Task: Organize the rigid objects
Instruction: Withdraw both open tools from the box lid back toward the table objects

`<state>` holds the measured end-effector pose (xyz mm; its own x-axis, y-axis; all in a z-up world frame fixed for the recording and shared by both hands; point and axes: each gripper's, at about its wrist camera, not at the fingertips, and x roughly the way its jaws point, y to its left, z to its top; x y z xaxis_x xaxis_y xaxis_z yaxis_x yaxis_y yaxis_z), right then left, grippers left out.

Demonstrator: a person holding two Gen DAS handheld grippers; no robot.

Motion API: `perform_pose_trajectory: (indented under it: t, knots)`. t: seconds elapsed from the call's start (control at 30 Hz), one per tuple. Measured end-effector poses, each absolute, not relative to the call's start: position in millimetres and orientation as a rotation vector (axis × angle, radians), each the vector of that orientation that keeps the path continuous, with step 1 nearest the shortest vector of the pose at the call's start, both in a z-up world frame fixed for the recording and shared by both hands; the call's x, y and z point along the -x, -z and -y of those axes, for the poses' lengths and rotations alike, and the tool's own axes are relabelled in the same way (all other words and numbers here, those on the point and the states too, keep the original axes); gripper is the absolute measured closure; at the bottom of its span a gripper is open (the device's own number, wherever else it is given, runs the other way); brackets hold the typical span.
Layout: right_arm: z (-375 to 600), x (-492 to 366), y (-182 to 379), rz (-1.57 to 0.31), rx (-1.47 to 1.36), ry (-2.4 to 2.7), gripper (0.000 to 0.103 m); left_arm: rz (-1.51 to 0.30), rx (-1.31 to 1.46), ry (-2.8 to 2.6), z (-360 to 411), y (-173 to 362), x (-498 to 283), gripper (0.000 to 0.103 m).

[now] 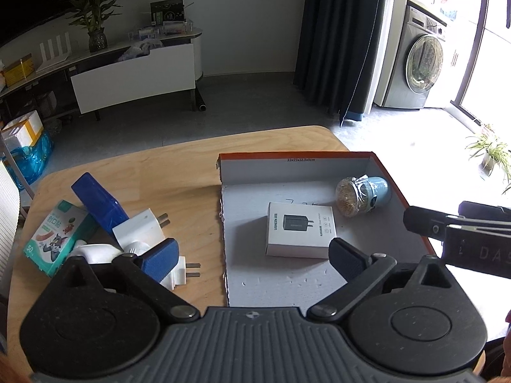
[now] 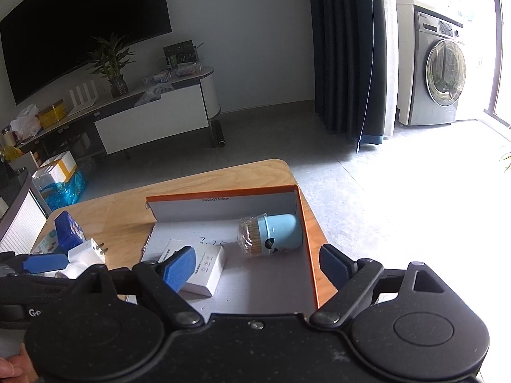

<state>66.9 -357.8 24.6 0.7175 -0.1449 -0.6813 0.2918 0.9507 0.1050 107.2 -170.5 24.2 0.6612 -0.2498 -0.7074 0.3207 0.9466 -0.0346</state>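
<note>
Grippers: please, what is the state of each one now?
Left gripper: open, holding nothing.
Right gripper: open, holding nothing.

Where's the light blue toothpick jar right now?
The light blue toothpick jar lies on its side in the far right corner of the orange-edged cardboard box, just beyond the white charger box.
</note>
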Motion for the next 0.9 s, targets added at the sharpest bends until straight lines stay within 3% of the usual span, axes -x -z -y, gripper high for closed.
perform_pose_trajectory:
  t: [0.9]
  knots:
    - [294.5, -51.3, -16.5, -0.784, -0.181, 0.116, 0.003, -0.777, -0.058, 0.222, 107.6, -22.0, -70.8, 0.0]
